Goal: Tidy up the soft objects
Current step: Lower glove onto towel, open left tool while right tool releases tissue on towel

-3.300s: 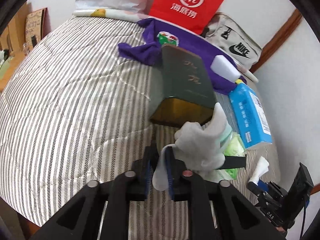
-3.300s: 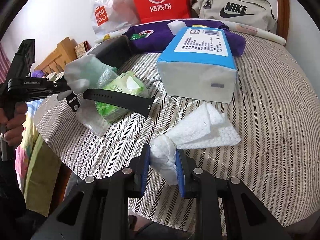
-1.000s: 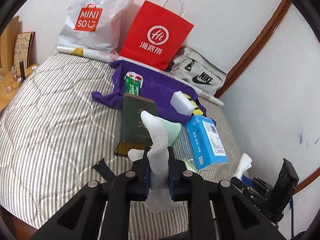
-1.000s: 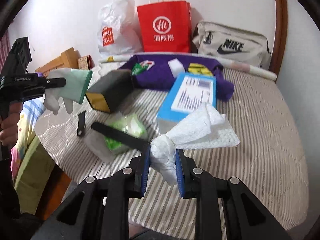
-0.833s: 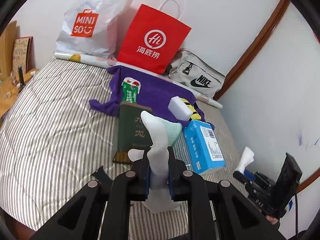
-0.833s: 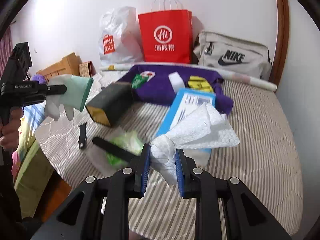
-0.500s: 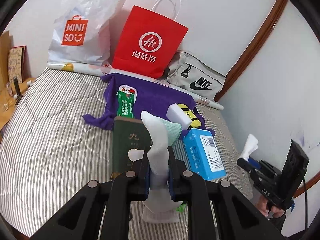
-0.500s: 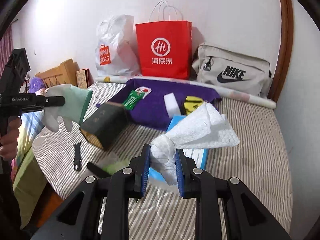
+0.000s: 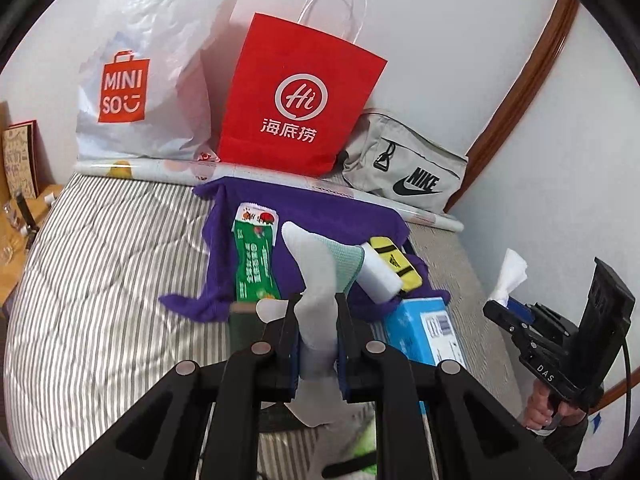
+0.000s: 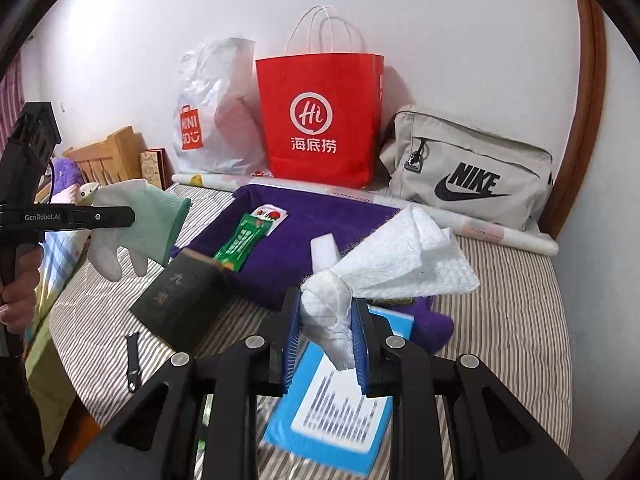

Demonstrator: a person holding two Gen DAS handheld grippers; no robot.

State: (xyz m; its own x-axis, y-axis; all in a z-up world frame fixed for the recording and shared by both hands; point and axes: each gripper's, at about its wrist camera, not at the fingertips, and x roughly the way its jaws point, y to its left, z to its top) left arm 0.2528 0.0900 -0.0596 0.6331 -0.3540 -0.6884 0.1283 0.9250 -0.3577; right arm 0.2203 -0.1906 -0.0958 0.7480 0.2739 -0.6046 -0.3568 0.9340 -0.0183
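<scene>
My left gripper [image 9: 318, 320] is shut on a white glove with a mint cuff [image 9: 316, 276], held in the air above the striped bed. The glove also shows in the right wrist view [image 10: 136, 228], hanging from the left gripper [image 10: 132, 216]. My right gripper [image 10: 326, 328] is shut on a crumpled white tissue [image 10: 396, 260], also held above the bed; it shows at the right in the left wrist view [image 9: 508, 280]. A purple cloth [image 9: 320, 216] lies spread on the bed ahead of both grippers.
On the purple cloth [image 10: 320, 216] lie a green packet [image 9: 254, 260], a white sponge [image 9: 380, 276] and a yellow-black item [image 9: 394, 256]. A dark box [image 10: 180, 296] and blue tissue pack [image 10: 340, 412] lie nearer. Red bag [image 9: 296, 104], Miniso bag [image 9: 132, 80] and Nike bag [image 9: 404, 176] stand against the wall.
Both grippers have risen and moved forward toward the purple cloth, each still holding its object. The box and tissue pack have dropped lower in both views.
</scene>
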